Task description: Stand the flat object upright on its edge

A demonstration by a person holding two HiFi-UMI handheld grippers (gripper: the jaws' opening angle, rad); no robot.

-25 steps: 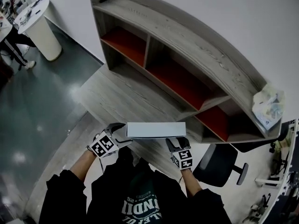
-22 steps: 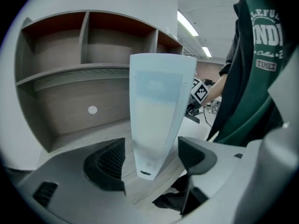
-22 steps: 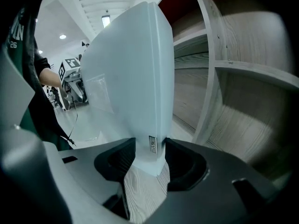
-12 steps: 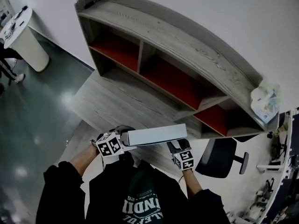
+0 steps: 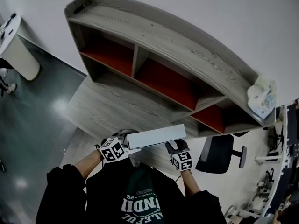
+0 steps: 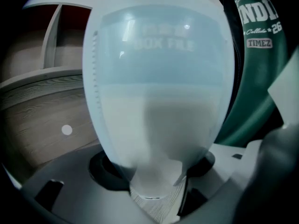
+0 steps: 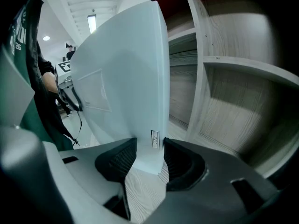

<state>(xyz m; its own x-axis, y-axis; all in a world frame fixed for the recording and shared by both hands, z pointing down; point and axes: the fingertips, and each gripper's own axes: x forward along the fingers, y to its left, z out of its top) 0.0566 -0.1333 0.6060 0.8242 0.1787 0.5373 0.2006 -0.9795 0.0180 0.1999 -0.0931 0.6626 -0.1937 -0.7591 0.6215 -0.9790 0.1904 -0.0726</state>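
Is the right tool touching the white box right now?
Touching. The right gripper view shows the right tool, jaws closing, with both pads against the end of the white box, no gap either side.

Grey wooden shelf unit (image 5: 187, 45), red-backed compartments, against white wall (image 5: 224, 13); glossy dark floor (image 5: 28, 111); black office chair (image 5: 216, 154)

light dim, overhead | glare on floor (image 5: 60, 107) | edges warped, vignetted

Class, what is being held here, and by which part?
The box, by its two ends: left claw on one, right claw on the other, jaws of both closing with the box between them.
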